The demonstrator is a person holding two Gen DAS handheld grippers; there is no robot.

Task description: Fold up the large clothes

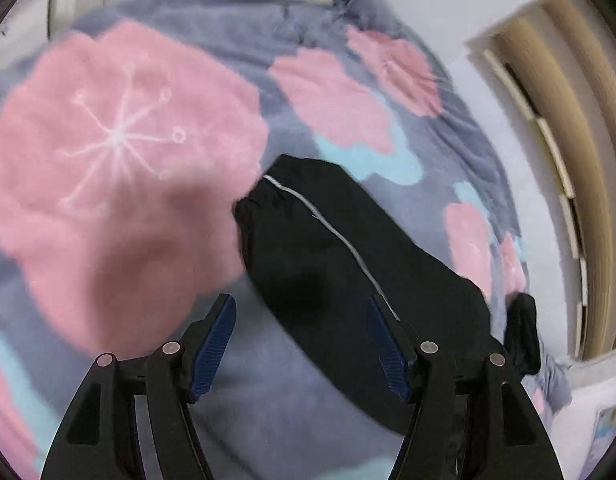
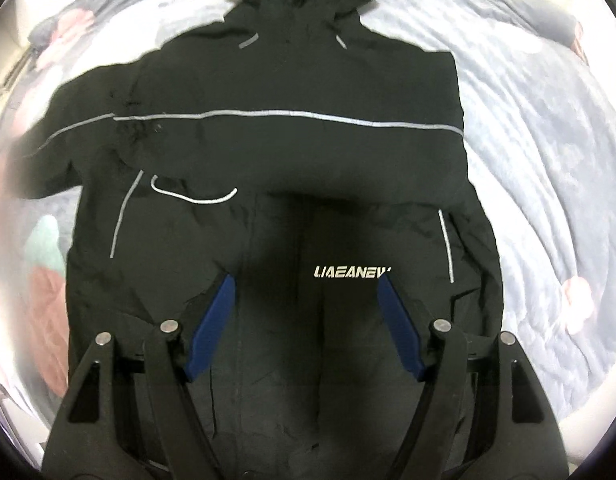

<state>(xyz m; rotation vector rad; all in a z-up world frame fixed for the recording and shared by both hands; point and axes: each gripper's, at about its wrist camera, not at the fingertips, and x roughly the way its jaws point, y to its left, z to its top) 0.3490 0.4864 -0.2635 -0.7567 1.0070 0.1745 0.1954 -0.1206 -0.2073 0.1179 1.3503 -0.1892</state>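
Observation:
A black hooded jacket (image 2: 268,152) lies flat on the bed, hood at the top, with grey reflective stripes and a white logo (image 2: 351,271). One sleeve stretches out toward the picture's left. My right gripper (image 2: 306,280) hovers open above the jacket's lower front, with nothing between its blue pads (image 2: 212,332). In the blurred left wrist view, that black sleeve (image 1: 327,248) with its grey stripe lies diagonally on the blanket, its gathered cuff (image 1: 254,206) at the upper left. My left gripper (image 1: 302,300) stands open over the sleeve, its pads apart from the cloth.
A grey fleece blanket (image 1: 244,40) with big pink flowers (image 1: 120,140) covers the bed. Wooden slatted furniture (image 1: 567,152) stands beyond the bed's right edge. A small dark bundle (image 1: 521,332) sits at the blanket's right edge.

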